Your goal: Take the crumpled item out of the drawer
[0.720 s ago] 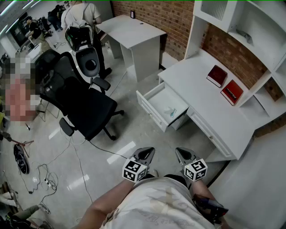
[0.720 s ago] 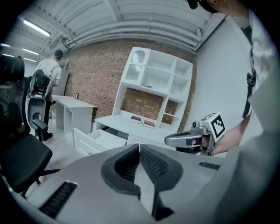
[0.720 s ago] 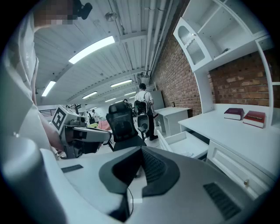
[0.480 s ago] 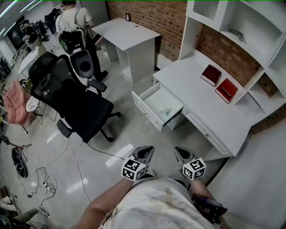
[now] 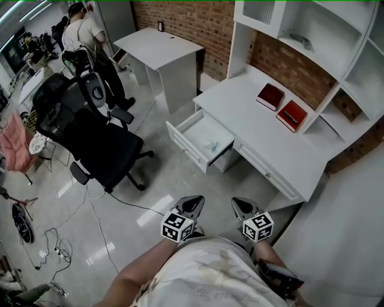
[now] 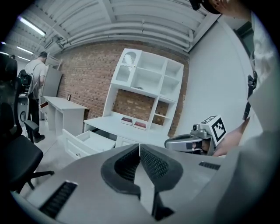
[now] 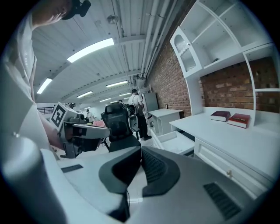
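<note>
Closest in, a pale shirt point(image 5: 204, 273) fills the bottom of the head view, and both tools are held just ahead of it, side by side and pointing forward. The left gripper point(image 5: 195, 201) is clenched, its ribbed pads pressed together with nothing between them. The right gripper point(image 5: 237, 202) is the same, jaws closed on nothing. Both hover above the glossy grey floor point(image 5: 174, 180), well apart from the furniture.

To the left, loose cables point(image 5: 60, 243) trail over the floor toward a black office chair point(image 5: 99, 141). Ahead stands a white desk point(image 5: 270, 141) with its left drawer point(image 5: 185, 146) pulled out. The crumpled item point(image 5: 211, 144) – small and pale – lies on the drawer's bottom, toward the end nearer the desk.

On the desktop two red books point(image 5: 281, 105) lie side by side near the back, below a white shelf unit point(image 5: 312, 30). Behind it runs a brick wall point(image 5: 192, 15). Farther left a smaller desk point(image 5: 161, 47) stands against that wall, and a person point(image 5: 81, 36) stands beyond the chair.
</note>
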{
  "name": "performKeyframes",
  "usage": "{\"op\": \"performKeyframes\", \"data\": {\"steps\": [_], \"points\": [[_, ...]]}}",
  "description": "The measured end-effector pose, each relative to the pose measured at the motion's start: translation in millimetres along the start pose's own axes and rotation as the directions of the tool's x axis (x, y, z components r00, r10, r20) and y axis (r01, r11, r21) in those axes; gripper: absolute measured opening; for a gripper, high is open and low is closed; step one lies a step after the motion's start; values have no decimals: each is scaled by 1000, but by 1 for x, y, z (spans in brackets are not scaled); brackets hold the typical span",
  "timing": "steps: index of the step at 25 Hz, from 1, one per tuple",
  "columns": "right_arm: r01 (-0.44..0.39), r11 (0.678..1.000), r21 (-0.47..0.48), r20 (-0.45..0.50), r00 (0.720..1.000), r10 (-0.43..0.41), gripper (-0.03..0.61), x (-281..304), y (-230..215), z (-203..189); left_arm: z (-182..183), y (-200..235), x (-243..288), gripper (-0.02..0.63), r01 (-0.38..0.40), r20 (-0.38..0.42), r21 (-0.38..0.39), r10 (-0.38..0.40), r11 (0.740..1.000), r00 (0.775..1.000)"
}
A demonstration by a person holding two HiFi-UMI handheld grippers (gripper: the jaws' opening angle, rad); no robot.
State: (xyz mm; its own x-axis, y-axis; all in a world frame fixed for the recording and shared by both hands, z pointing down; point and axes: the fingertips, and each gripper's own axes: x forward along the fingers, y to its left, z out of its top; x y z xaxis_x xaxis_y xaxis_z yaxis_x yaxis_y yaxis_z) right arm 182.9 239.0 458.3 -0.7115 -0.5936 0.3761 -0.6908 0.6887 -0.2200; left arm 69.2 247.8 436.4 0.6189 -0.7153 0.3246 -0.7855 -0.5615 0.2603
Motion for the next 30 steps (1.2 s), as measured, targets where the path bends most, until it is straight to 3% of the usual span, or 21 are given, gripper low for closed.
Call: {"op": "performKeyframes", "data": {"steps": [10,30], "points": [[9,999,38,-17,1000,-8,25,-13,-3,-18,-11,-11,5,28,22,-18,-6,-22,1000,1000],[53,997,52,-30,998,-52,25,5,-5,-17,-19,7,14,28,76,-64,-5,-76,997,995]]}}
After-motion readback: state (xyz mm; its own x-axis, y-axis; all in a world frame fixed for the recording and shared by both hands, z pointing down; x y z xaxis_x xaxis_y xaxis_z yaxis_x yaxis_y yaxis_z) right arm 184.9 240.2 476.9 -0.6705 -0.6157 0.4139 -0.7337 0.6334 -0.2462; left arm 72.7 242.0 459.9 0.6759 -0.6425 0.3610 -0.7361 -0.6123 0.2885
